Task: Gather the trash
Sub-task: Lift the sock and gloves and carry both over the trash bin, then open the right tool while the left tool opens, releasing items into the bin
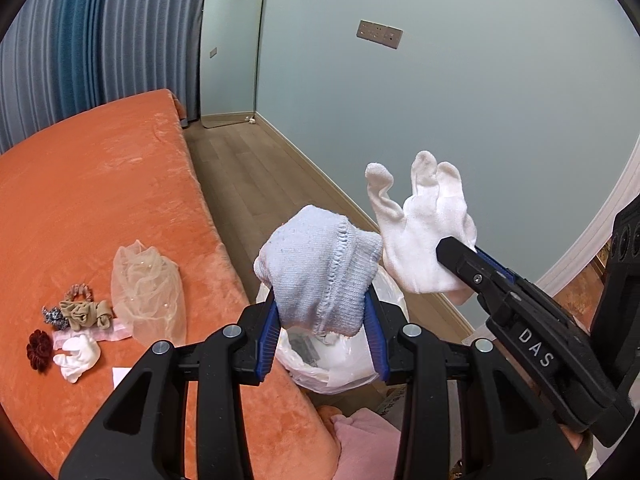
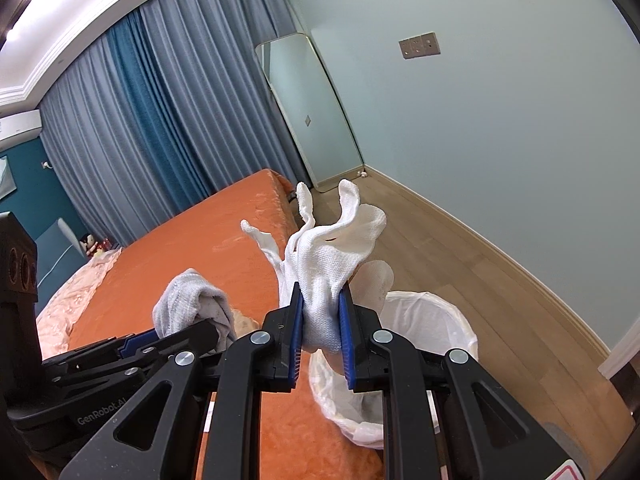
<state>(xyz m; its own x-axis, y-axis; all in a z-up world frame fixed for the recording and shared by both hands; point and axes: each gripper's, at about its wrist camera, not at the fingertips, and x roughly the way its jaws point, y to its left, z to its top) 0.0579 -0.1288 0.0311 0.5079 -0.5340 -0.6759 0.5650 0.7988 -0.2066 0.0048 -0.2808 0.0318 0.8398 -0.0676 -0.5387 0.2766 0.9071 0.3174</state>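
1. The left gripper (image 1: 324, 320) is closed on a pale grey sock (image 1: 320, 268), pinched near its lower end between the blue fingers (image 1: 269, 336), so the bulk stands up above them at centre frame.
2. The right gripper (image 2: 322, 332) is clamped on a white glove (image 2: 328, 264) at its cuff; the glove's limp finger ends flop upward, mid-frame.
3. Both pieces hang over the lined bin (image 2: 432, 320), which stands on the floor just beside the orange bed (image 1: 100, 200), lower centre in each view. Held there, they would likely fall into the liner once released.
4. Something dark lies inside the bin, though I cannot make out what.
5. More items wait on the bed at lower left: a sheer mesh pouch (image 1: 148, 292), hair scrunchies (image 1: 80, 312), and another white glove (image 1: 78, 356).
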